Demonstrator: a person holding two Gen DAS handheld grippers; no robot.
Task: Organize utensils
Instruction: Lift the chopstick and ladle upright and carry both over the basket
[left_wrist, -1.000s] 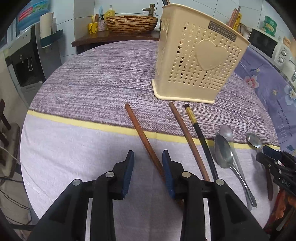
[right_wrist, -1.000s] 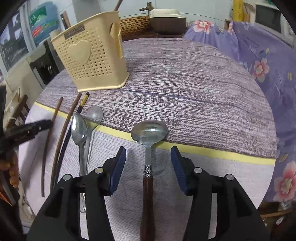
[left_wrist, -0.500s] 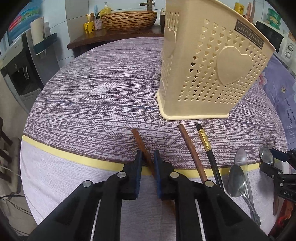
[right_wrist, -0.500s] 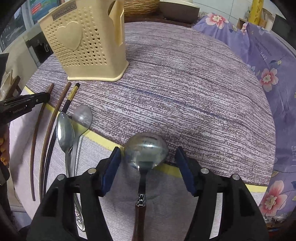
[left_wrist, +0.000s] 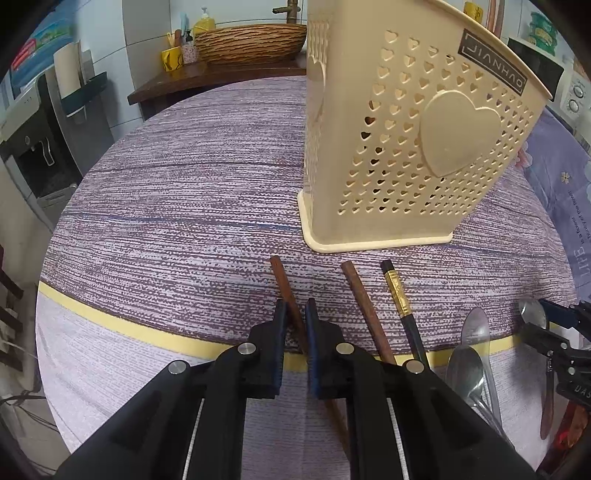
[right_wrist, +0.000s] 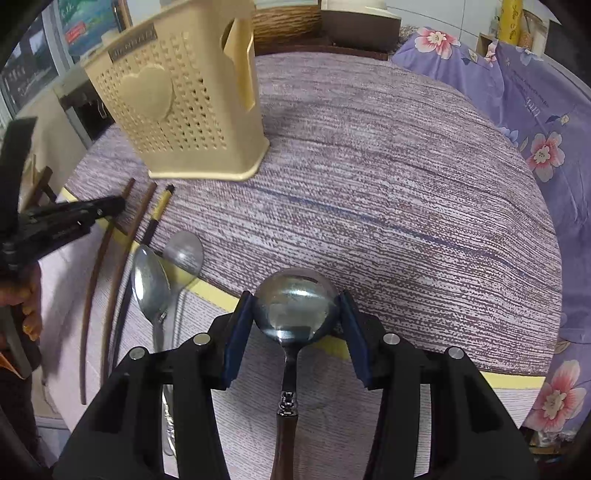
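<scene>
A cream perforated utensil holder with heart holes stands on the purple tablecloth; it also shows in the right wrist view. My left gripper is shut on a brown wooden chopstick that lies on the cloth. A second brown chopstick and a black chopstick with a gold band lie to its right. My right gripper is shut on the bowl of a wooden-handled metal spoon. Two steel spoons lie left of it.
The round table's yellow stripe crosses the cloth near me. A wicker basket and cups stand on a wooden shelf behind. A floral blue cloth lies to the right. My left gripper shows at the left of the right wrist view.
My left gripper moved forward and closed on the left chopstick. My right gripper moved forward along the spoon and closed around its bowl.
</scene>
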